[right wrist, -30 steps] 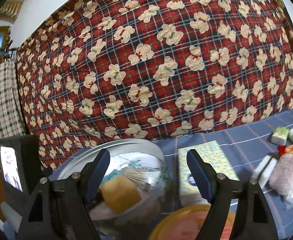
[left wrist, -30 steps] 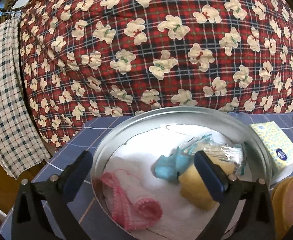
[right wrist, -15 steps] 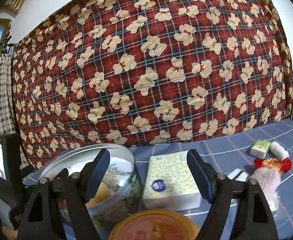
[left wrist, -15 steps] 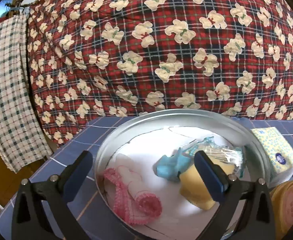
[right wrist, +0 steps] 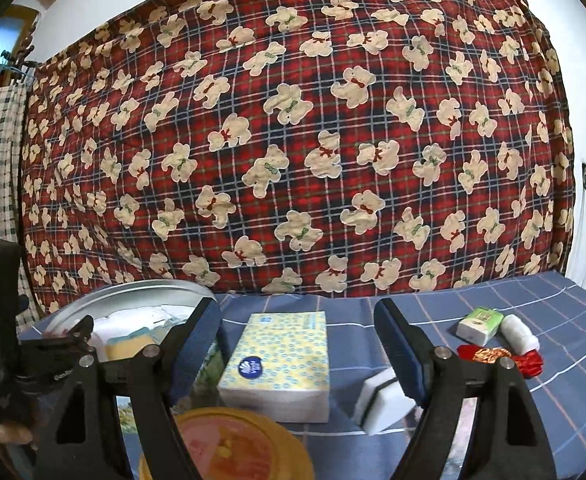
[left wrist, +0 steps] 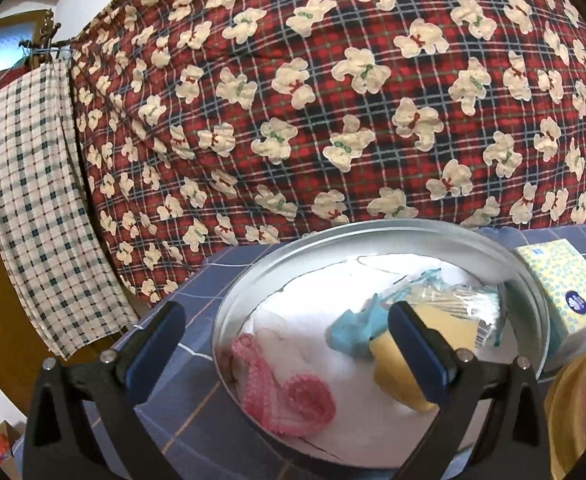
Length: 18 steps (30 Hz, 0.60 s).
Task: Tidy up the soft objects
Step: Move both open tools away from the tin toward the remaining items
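A round metal tin (left wrist: pixel 373 236) lined with white cloth holds a pink knitted cloth (left wrist: pixel 289 396), a blue cloth (left wrist: pixel 353 332), a yellow sponge (left wrist: pixel 413 360) and a clear bag of cotton swabs (left wrist: pixel 465 300). My left gripper (left wrist: pixel 283 332) hangs open at the tin's near rim, gripping nothing. My right gripper (right wrist: pixel 297 320) is open over the blue checked tablecloth, and a yellow tissue pack (right wrist: pixel 281 360) lies beyond the gap between its fingers. A white sponge with a dark layer (right wrist: pixel 381 404) sits by its right finger. The tin (right wrist: pixel 133 292) shows at the left of this view.
An orange-lidded container (right wrist: pixel 229 448) stands close below the right gripper. A small green pack (right wrist: pixel 479 322), a white roll (right wrist: pixel 519 332) and a red ornament (right wrist: pixel 497 358) lie at the right. A red plaid bear quilt (right wrist: pixel 293 140) hangs behind the table, a checked towel (left wrist: pixel 33 200) at the left.
The right gripper has swung rightward, from facing the tin to facing the tissue pack, and the white sponge has come into view. The left view shifted slightly; both grippers stayed open.
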Tool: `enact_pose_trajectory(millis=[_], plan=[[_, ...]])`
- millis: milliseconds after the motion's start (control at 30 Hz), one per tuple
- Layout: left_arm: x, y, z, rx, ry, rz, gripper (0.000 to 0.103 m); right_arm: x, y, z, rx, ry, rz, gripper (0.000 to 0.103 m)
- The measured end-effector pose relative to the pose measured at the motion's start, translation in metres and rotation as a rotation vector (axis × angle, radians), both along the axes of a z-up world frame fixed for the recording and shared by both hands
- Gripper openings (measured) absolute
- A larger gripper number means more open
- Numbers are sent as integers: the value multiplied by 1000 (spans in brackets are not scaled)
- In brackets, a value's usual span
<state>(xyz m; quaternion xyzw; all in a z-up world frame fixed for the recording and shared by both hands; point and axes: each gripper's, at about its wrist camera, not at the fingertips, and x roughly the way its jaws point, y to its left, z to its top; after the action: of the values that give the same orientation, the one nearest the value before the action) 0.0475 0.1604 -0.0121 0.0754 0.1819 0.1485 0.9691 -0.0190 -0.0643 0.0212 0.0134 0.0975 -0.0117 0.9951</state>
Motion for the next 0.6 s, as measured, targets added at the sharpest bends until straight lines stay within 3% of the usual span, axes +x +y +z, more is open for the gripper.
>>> enact_pose_trajectory(millis=[600], plan=[[-32,-48,1,-62,16,-133,103,-14,-44,-1,-22,12,-16,82]])
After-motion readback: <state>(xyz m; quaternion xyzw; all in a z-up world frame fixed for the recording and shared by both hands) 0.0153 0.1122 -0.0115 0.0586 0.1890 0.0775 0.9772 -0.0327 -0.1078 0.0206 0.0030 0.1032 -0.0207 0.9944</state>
